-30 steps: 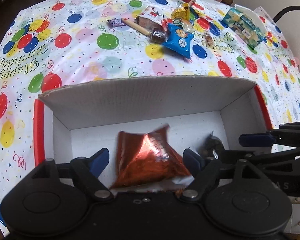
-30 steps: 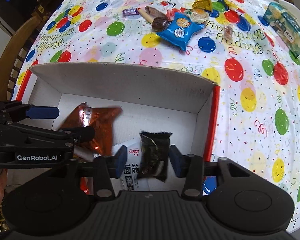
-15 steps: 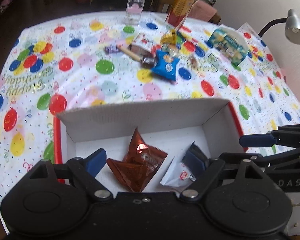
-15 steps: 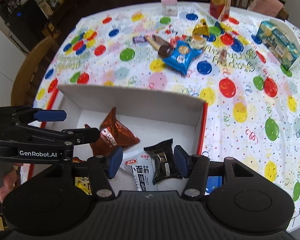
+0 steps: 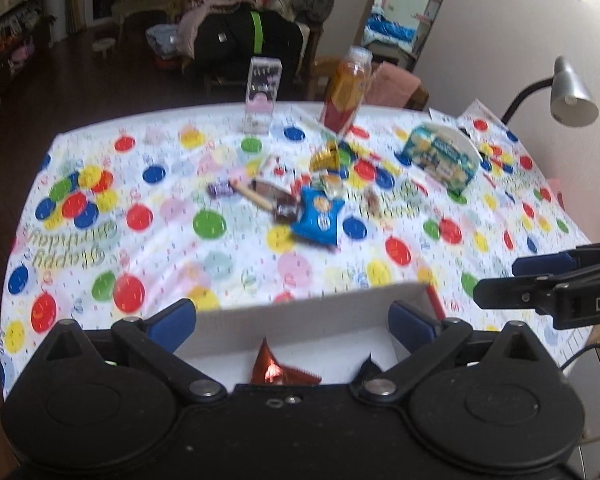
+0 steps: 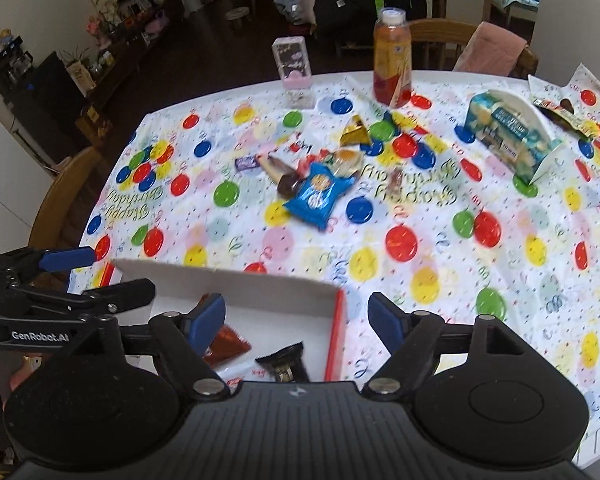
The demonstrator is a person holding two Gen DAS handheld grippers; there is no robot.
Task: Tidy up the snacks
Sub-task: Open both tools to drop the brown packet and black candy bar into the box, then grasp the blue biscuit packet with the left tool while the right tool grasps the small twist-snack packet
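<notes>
Both grippers hang above the white box [image 6: 236, 280] at the near edge of the worktop [image 6: 440, 216], and both are empty. The left gripper [image 5: 292, 316] has its fingers spread wide with nothing between them but the box's far wall; the right gripper [image 6: 296, 316] is spread just as wide, over the box's red-trimmed right side.

Three snacks already lie in the box: an orange-red foil packet [image 6: 226, 346], a black wrapper [image 6: 284, 362] beside it, and a white packet of which only a sliver shows. Judging from this, a drop into the box is done and the step in hand is going out for more.

The rest wait in a loose cluster near the middle of the worktop: a blue cookie packet [image 6: 318, 194], a brown chocolate bar [image 6: 280, 172] touching its left corner, a small purple candy [image 6: 246, 163], a gold wedge [image 6: 354, 134], and a thin dark stick [image 6: 396, 178] a little to the right. The next move calls for a reach forward over the box wall and a descent onto one piece. The blue packet is the biggest and nearest.

Both views are blurred, so labels cannot be read. The gripper bodies hide the near half of the box, so what else lies there cannot be told. More wrappers [image 6: 568, 116] at the far right corner are cut off.
</notes>
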